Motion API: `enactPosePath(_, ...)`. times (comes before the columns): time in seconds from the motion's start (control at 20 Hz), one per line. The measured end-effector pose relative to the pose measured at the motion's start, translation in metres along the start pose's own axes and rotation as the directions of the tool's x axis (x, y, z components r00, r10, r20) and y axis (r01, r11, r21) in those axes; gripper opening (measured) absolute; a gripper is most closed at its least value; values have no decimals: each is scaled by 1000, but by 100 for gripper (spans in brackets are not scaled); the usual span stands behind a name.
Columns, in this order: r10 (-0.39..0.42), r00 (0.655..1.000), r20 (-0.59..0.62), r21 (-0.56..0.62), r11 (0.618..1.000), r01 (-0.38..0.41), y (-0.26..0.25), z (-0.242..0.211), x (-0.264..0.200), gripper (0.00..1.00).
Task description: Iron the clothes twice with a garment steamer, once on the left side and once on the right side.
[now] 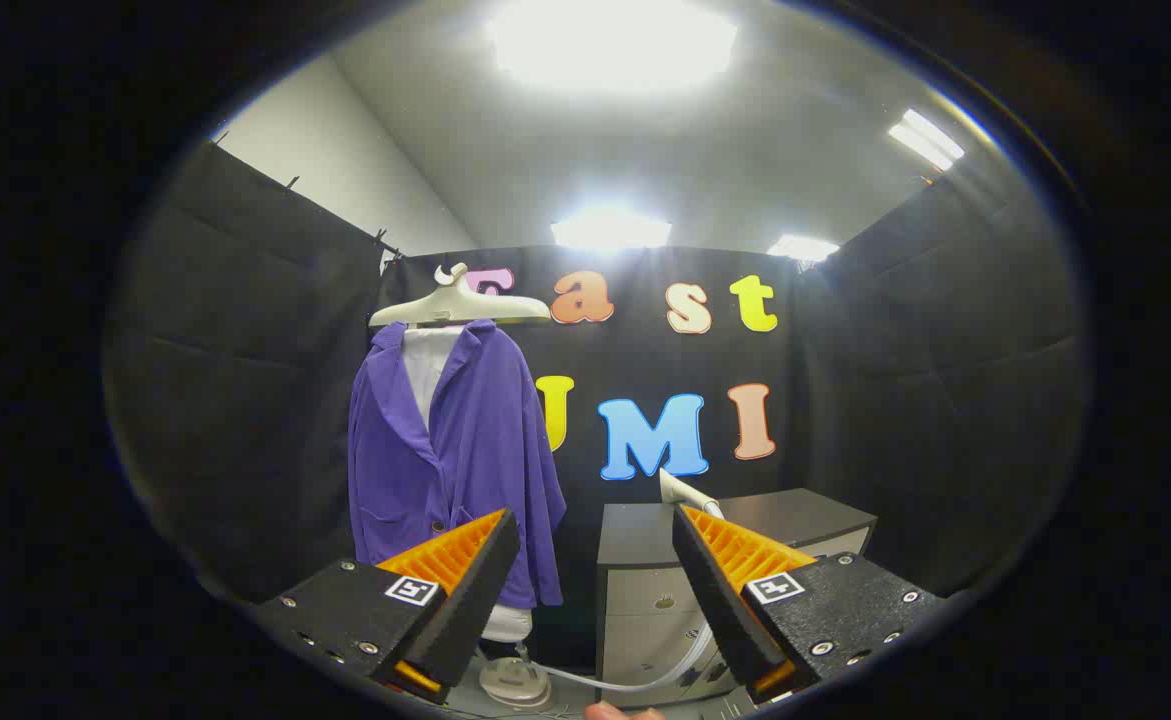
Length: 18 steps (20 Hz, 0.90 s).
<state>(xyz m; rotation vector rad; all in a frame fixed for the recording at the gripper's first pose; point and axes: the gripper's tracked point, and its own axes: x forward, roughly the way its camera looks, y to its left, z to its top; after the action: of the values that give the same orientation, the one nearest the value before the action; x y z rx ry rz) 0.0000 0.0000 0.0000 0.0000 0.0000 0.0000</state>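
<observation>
A purple jacket (455,460) hangs over a white shirt on a cream hanger (457,303), beyond and to the left of my fingers. The steamer's white head (687,492) lies on top of a dark cabinet (745,520), just beyond my right finger. Its pale hose (635,682) droops down to the white steamer base (513,680) on the floor below the jacket. My gripper (595,535) is open, with nothing between the fingers, and it stands short of both the jacket and the steamer head.
The cabinet has pale drawer fronts (650,620) and stands to the right of the jacket. Black cloth walls close in the booth on the left, the back and the right. A fingertip of a person (620,712) shows below the fingers.
</observation>
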Motion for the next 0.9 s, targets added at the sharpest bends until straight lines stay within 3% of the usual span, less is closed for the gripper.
enactPosePath(0.9,-39,998,-49,37,999,40,-12,-11,-7,95)
